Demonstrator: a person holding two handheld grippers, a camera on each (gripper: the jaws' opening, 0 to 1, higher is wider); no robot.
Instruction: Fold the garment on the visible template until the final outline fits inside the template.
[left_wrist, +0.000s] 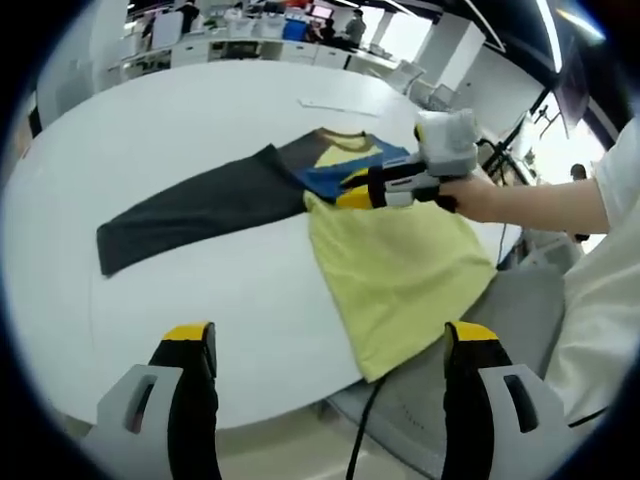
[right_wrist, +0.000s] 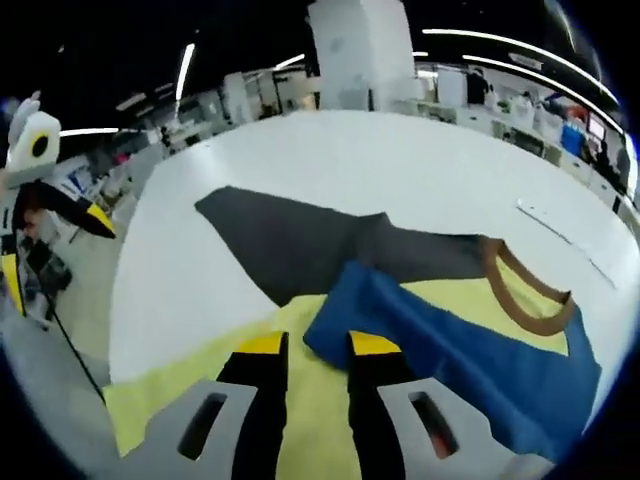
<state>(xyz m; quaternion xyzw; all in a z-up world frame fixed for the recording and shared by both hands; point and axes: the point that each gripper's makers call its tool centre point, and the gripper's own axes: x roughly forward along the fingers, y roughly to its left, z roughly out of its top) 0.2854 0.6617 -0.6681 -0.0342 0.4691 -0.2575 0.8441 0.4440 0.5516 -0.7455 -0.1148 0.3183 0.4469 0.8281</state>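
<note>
The shirt (left_wrist: 390, 260) lies flat on the white worktop (left_wrist: 200, 120) — yellow body, one dark sleeve (left_wrist: 200, 205) stretched out, one blue sleeve (right_wrist: 470, 350) folded over the chest. The left tool (left_wrist: 330, 350) is wide open, holds nothing, and hangs near the worktop's edge. The right tool (right_wrist: 315, 345) sits on the shirt at the blue sleeve — nearly shut, but whether it pinches cloth I cannot tell.

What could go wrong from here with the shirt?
The shirt's yellow hem hangs past the table edge, so a pull may slide it off. The right gripper looks almost shut beside the blue sleeve; it might catch only one layer. The left gripper is open and apart, so nothing pins the dark sleeve.
</note>
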